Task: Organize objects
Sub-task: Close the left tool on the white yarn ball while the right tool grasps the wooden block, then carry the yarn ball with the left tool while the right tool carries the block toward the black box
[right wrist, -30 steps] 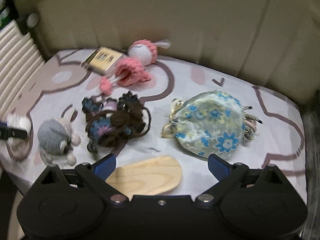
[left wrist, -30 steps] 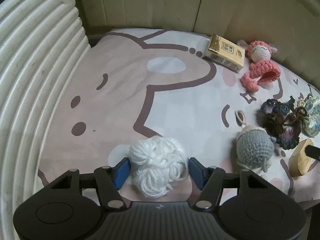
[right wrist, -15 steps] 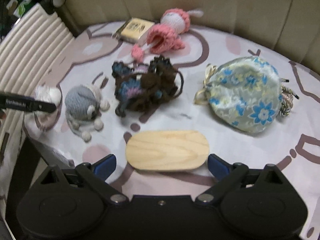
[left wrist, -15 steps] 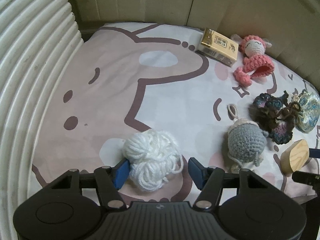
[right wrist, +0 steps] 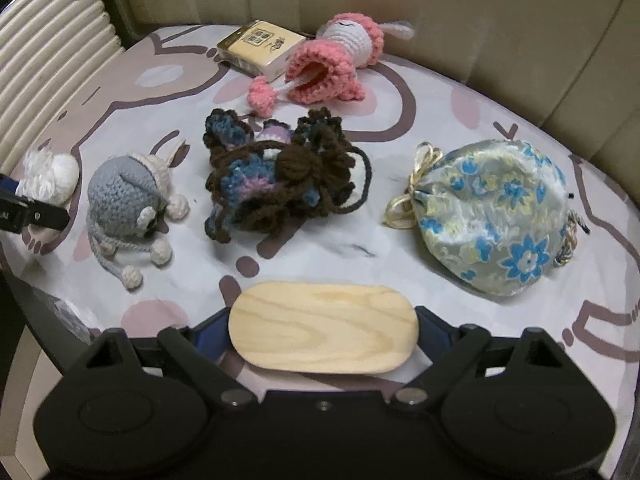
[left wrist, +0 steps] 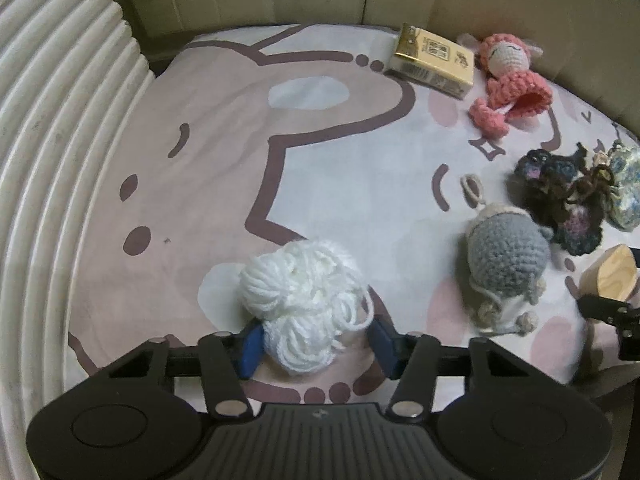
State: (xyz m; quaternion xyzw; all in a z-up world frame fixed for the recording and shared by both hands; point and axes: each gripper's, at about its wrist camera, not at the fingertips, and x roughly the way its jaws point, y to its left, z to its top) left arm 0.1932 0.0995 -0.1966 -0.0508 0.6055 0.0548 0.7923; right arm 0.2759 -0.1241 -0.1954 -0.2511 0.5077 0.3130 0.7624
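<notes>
Landmark: take the grey crocheted mouse toy [left wrist: 505,249] lying on the pink-and-white cartoon-print tabletop [left wrist: 224,152] as your reference for everything below.
White yarn: the loose white ball of yarn [left wrist: 306,304] lies to the mouse's left in the left wrist view, at the near edge of the tabletop, straight ahead of your left tool [left wrist: 316,345] and between its two blue pads.
Left tool: its jaws have just been closing and now stand narrow around the yarn. The left pad is pressed into the strands; the right pad sits right at the loose loop, though I cannot be sure from this angle that it bites.
Wooden piece: the flat, pale wooden oblong with rounded ends [right wrist: 324,327] lies on the mouse's other side, nearer you in the right wrist view, its long axis running crosswise, from one jaw of your right tool [right wrist: 324,330] to the other.
Right tool: its jaws have just been closing but are still wide, spanning the oblong's full length. Its ends meet the pads, so you appear to have it gripped end to end.
Nearer hand: your left for the yarn, your right for the oblong; neither needs to cross over the mouse.
Next move, as I judge it: lift each straight up before carrying it anywhere.
</notes>
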